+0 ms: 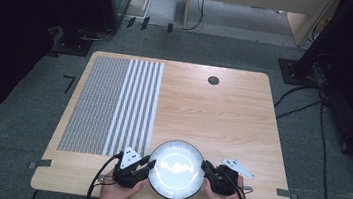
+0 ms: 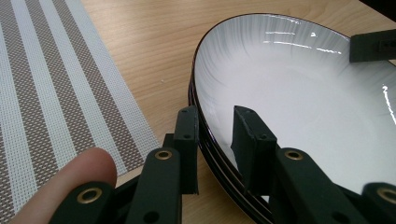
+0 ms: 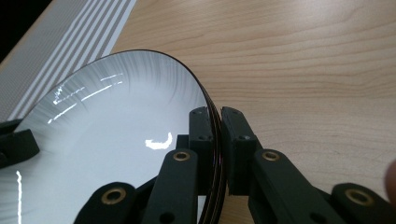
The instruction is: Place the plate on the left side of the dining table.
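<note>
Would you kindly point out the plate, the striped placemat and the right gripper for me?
plate [image 1: 176, 170]: high view, middle of its white inside.
striped placemat [image 1: 113, 105]: high view, middle of the weave.
right gripper [image 3: 218, 140]: right gripper view, between its fingertips, clamped on the plate's rim.

text: none legible | labels: none | signs: none (plain surfaces)

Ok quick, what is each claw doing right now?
Left claw: closed on the near-left rim of the plate.
Right claw: clamped shut on the plate's opposite rim.
</note>
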Demonstrator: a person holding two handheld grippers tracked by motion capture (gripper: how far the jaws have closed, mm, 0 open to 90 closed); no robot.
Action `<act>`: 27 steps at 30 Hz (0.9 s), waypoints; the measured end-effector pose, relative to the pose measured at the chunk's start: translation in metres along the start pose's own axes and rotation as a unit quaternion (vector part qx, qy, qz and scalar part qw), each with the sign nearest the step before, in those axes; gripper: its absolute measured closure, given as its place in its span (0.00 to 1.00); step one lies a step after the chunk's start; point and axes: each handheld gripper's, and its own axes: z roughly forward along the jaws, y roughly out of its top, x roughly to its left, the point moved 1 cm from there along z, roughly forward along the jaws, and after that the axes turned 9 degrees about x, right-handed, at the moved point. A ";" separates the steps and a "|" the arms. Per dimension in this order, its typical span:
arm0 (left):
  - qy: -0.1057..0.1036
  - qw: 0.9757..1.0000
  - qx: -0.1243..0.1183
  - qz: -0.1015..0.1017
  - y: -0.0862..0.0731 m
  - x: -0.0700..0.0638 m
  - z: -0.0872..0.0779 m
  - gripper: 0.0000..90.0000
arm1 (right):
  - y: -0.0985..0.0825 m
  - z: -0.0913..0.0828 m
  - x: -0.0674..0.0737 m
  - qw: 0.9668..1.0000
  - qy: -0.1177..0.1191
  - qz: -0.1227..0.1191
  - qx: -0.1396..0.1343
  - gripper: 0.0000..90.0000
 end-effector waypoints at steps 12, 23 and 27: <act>-0.009 1.000 -0.007 -0.002 0.002 0.003 -0.002 0.74 | 0.001 -0.002 -0.009 0.998 0.035 0.043 -0.002 0.95; -0.029 1.000 0.001 -0.004 0.004 0.004 -0.002 0.72 | 0.007 -0.015 -0.019 0.993 0.088 0.078 -0.017 1.00; -0.026 1.000 0.004 -0.002 0.004 0.005 -0.001 0.73 | 0.005 -0.012 -0.021 0.995 0.081 0.059 -0.003 0.92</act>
